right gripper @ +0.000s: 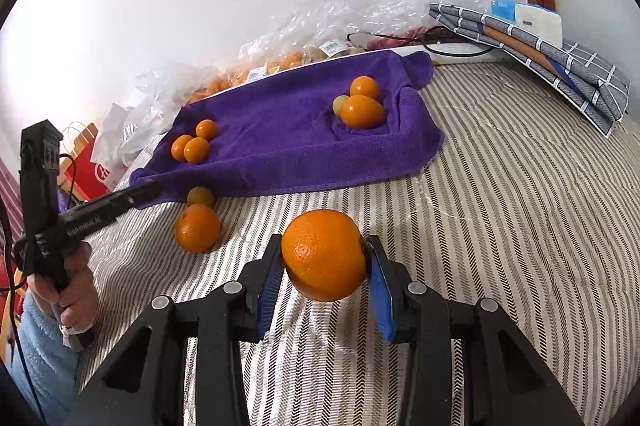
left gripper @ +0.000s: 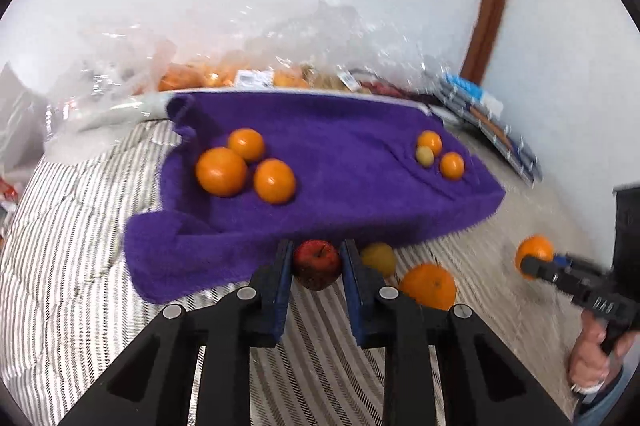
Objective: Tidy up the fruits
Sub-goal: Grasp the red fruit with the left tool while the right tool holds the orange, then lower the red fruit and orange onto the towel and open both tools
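The left gripper (left gripper: pixel 317 266) clamps a red apple (left gripper: pixel 317 264), while the right gripper (right gripper: pixel 322 266) grips an orange (right gripper: pixel 323 254), purple towel (right gripper: pixel 280 138) ahead.

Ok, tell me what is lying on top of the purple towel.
On the purple towel lie two clusters: three oranges at one end, and two oranges with a small yellowish fruit at the other. What the towel covers underneath is hidden.

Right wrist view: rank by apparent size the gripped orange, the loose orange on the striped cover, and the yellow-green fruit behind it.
1. Gripped orange, though nearest the camera, which inflates it.
2. Loose orange.
3. Yellow-green fruit, partly hidden.
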{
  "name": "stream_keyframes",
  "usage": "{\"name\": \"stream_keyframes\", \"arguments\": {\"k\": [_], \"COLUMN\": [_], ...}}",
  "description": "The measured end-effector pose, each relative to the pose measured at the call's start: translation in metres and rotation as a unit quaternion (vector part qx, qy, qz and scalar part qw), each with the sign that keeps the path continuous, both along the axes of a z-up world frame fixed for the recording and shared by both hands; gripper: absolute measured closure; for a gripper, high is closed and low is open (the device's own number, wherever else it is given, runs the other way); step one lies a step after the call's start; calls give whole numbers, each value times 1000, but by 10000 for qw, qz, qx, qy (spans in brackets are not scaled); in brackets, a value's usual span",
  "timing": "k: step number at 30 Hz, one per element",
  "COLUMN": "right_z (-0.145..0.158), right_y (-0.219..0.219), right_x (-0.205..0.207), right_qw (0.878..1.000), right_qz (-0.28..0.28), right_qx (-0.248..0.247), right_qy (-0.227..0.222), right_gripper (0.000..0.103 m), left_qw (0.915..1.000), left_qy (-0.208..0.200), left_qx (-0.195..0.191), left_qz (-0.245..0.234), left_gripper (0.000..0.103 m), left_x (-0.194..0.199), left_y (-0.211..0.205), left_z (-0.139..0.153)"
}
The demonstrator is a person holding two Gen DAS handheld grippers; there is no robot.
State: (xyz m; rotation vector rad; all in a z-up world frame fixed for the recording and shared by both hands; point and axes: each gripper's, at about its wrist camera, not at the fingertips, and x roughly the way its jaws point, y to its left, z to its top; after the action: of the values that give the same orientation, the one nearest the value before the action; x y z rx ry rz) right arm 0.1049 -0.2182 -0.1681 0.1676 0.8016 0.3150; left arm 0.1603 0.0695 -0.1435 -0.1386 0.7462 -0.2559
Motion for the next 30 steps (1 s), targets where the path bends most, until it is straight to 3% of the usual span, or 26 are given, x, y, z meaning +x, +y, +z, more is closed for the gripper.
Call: {"name": "stream_keyframes", "arguments": {"k": [11, 21, 24, 30], "right_z": [1, 44, 60, 73], "right_y": [-1, 3, 7, 16], "right_x": [1, 9, 21, 55], "right_qw": [9997, 9987, 9977, 9970], "right_qz": [-164, -129, -93, -124], "right_qx": [-191, -383, -465, -393], "right_qy": [53, -320, -491, -660], "right_gripper": [63, 63, 63, 63], "left_qw": [9971, 9960, 9953, 9941], "left_qy": [-140, -238, -155, -396], "left_qx": [-560, -386, -414, -291], "left_qz": [497, 772, 857, 966], "left_gripper": [80, 80, 80, 80], "left_x": [-2, -3, -2, 10], "left_y": [34, 42, 48, 49], "left_z": [10, 22, 34, 62]}}
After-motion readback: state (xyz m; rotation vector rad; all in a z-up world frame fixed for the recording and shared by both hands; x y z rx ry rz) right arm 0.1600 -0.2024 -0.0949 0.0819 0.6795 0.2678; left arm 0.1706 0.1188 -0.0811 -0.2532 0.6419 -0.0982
